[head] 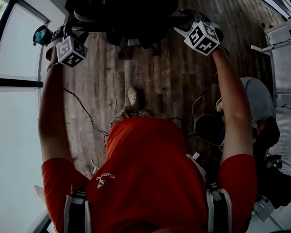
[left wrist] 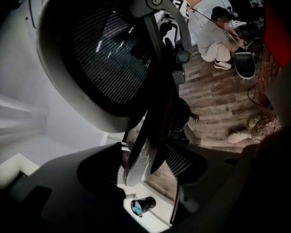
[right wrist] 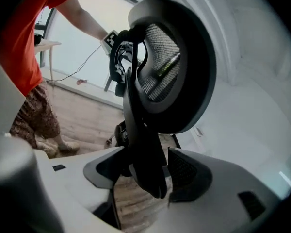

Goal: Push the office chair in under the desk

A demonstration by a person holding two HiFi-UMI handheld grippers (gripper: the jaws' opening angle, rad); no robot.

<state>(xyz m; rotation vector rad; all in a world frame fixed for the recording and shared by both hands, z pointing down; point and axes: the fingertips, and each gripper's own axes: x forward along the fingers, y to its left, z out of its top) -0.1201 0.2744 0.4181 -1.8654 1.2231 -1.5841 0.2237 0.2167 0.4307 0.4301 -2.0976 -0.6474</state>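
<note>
The black office chair (head: 131,8) stands at the top of the head view on the wooden floor, straight ahead of me. My left gripper (head: 73,29) is at its left side and my right gripper (head: 184,22) at its right side. In the left gripper view the mesh backrest (left wrist: 106,57) fills the picture. A dark edge bar of the chair's back (left wrist: 141,144) runs down between the open jaws of the left gripper (left wrist: 145,171). The right gripper (right wrist: 145,174) is open too, with the chair's back spine (right wrist: 146,164) between its pads.
A person crouches on the floor at the right (head: 257,106), also in the left gripper view (left wrist: 214,33), beside a dark round object (head: 208,127). Cables (head: 82,110) trail over the floor. A large window (head: 9,42) is on the left.
</note>
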